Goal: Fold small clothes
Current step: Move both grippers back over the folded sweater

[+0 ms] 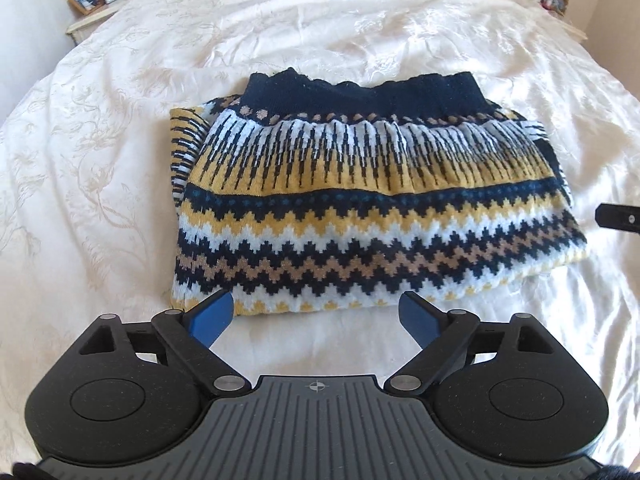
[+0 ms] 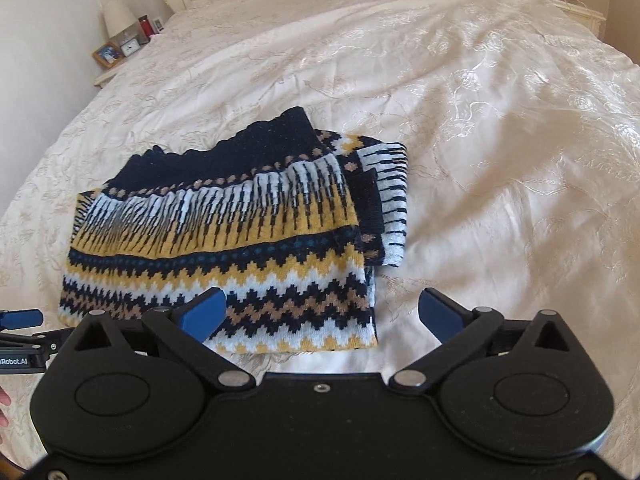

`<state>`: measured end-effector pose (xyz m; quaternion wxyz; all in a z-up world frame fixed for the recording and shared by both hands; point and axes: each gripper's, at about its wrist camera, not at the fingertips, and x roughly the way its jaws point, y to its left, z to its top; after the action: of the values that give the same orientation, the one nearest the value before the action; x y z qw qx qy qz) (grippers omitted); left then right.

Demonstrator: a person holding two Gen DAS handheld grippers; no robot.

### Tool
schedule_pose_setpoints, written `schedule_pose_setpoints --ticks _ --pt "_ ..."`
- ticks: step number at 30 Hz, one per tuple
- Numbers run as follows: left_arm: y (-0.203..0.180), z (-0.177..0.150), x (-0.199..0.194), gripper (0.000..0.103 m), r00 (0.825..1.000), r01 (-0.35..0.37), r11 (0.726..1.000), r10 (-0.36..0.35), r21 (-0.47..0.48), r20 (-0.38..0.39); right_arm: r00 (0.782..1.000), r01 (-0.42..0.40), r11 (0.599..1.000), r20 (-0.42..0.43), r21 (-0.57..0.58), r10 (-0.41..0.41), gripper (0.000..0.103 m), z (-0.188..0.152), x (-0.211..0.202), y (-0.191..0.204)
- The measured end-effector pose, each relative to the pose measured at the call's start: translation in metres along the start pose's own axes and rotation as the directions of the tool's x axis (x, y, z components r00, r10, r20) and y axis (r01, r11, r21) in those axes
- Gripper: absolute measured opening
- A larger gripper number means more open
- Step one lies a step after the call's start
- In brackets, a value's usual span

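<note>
Both wide open, empty: left gripper [image 1: 316,314], right gripper [image 2: 322,312]. Sweater [image 1: 360,216] at 12 o'clock; pinch near corners evenly.

Folded patterned knit sweater [image 1: 360,208], flat

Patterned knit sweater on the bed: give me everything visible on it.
The navy, mustard, white and tan patterned knit sweater lies folded into a rough rectangle on the cream embroidered bedspread. A plain navy ribbed band runs along its far edge; below it come vertical dash stripes, a blue-dotted band, then zigzag rows. Folded-under layers, likely sleeves, peek out at both sides. It looks soft and thick, slightly rumpled. The left gripper and right gripper are both open near its front edge, holding nothing.
</note>
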<state>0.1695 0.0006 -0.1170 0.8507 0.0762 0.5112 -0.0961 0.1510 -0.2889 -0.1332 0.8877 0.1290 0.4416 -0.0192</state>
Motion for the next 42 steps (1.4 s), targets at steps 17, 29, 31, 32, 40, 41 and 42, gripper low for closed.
schedule_pose_setpoints --ticks 17,29,31,32,40,41,42 --pt "-0.120 -0.007 -0.029 0.097 0.995 -0.094 0.994 0.092 -0.059 -0.038 0.988 -0.130 0.973 -0.058 0.193 0.143 0.102 -0.024 -0.014 -0.069" --pt "-0.153 0.006 -0.025 0.098 0.985 -0.143 0.988 0.137 -0.054 -0.102 0.968 -0.159 0.965 -0.160 0.209 0.194 0.102 -0.023 0.002 -0.082" --pt "-0.157 0.010 -0.023 0.098 0.984 -0.148 0.988 0.142 -0.049 -0.106 0.966 -0.156 0.966 -0.172 0.205 0.192 0.102 -0.022 0.005 -0.083" --pt "-0.158 0.012 -0.022 0.099 0.984 -0.148 0.988 0.142 -0.050 -0.109 0.965 -0.155 0.967 -0.177 0.202 0.192 0.102 -0.022 0.006 -0.083" --pt "-0.166 0.017 -0.014 0.102 0.984 -0.138 0.989 0.132 -0.048 -0.119 0.963 -0.148 0.971 -0.195 0.190 0.185 0.102 -0.015 0.014 -0.087" --pt "-0.166 0.016 -0.013 0.102 0.984 -0.137 0.989 0.130 -0.048 -0.122 0.964 -0.138 0.971 -0.198 0.193 0.176 0.102 -0.014 0.015 -0.087" --pt "-0.166 0.016 -0.013 0.102 0.984 -0.136 0.989 0.129 -0.051 -0.123 0.965 -0.128 0.972 -0.202 0.198 0.169 0.102 -0.013 0.016 -0.087"
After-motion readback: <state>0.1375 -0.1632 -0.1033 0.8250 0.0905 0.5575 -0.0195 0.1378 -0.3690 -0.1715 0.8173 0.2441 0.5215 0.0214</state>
